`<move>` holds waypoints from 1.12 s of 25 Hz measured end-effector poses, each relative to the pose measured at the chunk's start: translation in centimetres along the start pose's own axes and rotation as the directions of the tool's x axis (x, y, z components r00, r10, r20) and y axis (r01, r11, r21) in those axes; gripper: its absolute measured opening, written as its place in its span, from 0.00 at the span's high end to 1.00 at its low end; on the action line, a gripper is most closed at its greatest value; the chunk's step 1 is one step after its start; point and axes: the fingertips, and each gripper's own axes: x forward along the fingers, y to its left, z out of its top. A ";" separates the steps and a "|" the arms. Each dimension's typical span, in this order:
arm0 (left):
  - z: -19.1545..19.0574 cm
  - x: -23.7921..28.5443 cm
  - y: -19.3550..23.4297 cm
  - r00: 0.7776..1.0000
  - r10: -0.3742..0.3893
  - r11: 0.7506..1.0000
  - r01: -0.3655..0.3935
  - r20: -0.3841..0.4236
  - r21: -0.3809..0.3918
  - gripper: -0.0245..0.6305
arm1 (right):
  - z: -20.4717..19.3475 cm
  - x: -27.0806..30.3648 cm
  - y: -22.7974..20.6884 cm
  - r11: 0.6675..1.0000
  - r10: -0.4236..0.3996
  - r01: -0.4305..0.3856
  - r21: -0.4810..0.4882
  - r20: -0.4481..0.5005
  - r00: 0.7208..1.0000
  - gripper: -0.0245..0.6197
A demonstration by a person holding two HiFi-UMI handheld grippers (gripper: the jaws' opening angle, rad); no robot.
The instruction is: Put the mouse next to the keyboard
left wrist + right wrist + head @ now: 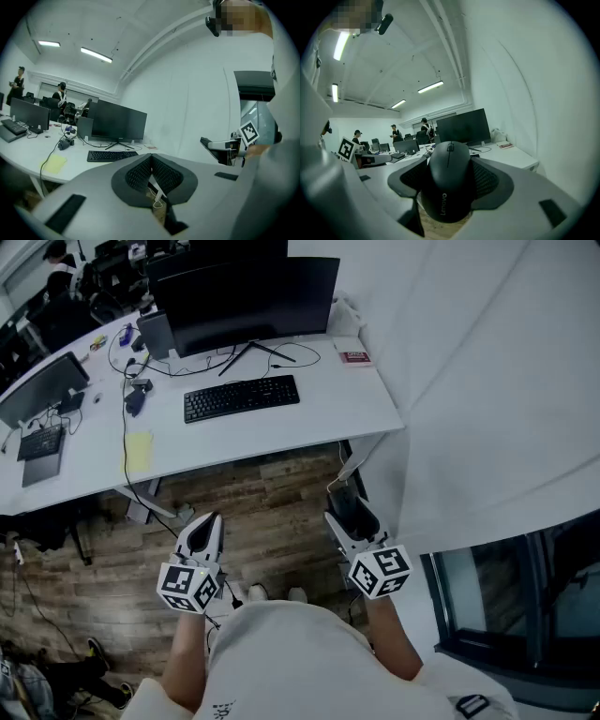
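Note:
My right gripper is shut on a black mouse, which fills the gap between its pads; in the head view the mouse shows dark between the jaws of that gripper, over the wooden floor in front of the desk. The black keyboard lies on the white desk, below a dark monitor. My left gripper hangs over the floor to the left. Its pads meet with nothing between them, and the keyboard shows far ahead of it.
A white curtain hangs at the right of the desk. On the desk lie cables, a yellow note pad, a small red booklet and a second monitor. People stand at the far desks.

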 end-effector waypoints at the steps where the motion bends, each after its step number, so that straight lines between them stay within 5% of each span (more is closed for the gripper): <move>1: 0.0 -0.1 0.0 1.000 0.003 1.000 -0.003 0.001 -0.001 0.94 | 0.0 -0.1 0.1 1.000 0.001 -0.001 0.000 0.002 1.000 0.49; 28: -0.9 -4.5 2.7 1.000 -0.002 1.000 0.002 0.000 0.019 0.94 | -0.3 -0.6 4.9 1.000 -0.016 0.016 0.008 0.037 0.999 0.49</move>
